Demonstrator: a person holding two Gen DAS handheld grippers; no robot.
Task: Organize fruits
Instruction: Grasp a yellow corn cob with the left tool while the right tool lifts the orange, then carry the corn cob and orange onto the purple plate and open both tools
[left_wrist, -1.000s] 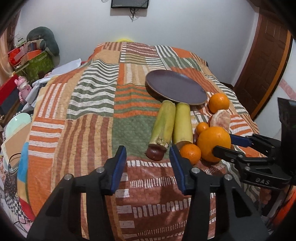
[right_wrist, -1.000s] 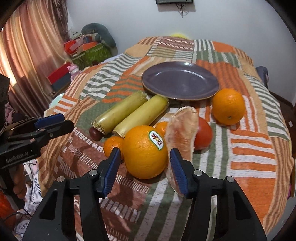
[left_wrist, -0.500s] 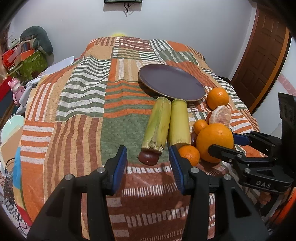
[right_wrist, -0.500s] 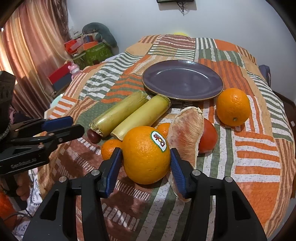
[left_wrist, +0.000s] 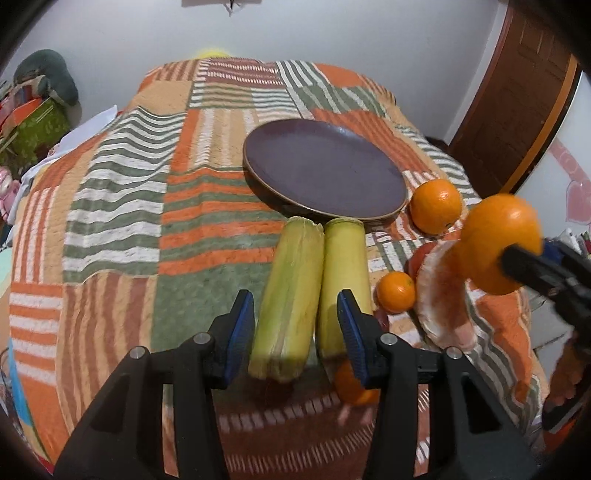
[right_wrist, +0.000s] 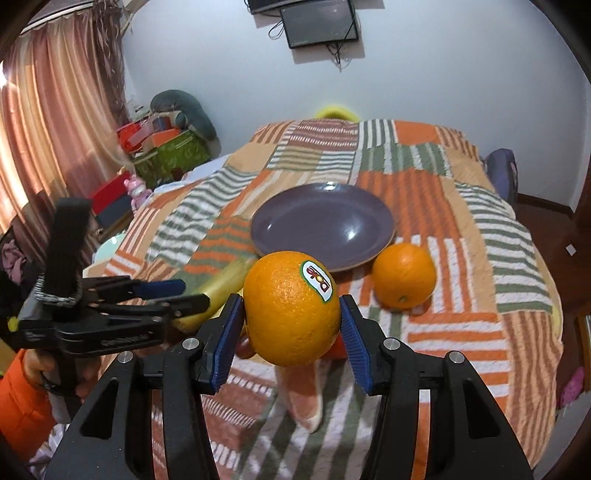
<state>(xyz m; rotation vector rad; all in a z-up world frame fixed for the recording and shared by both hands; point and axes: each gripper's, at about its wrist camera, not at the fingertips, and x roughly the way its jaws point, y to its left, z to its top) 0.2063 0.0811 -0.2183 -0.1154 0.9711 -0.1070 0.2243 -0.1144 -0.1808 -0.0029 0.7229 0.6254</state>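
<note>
My right gripper is shut on a large orange with a sticker and holds it lifted above the bed; the orange also shows in the left wrist view. The purple plate lies beyond it, empty. My left gripper is open, its fingers on either side of the near ends of two corn cobs. A second orange sits by the plate. A small mandarin and a peeled pomelo segment lie right of the cobs. Another mandarin shows under my right finger.
The fruits lie on a bed with a striped patchwork quilt. Boxes and a stuffed toy stand left of the bed, with a curtain beside them. A brown door is on the right.
My right gripper closed on the large orange and lifted it off the quilt. My left gripper moved forward over the near ends of the corn cobs.
</note>
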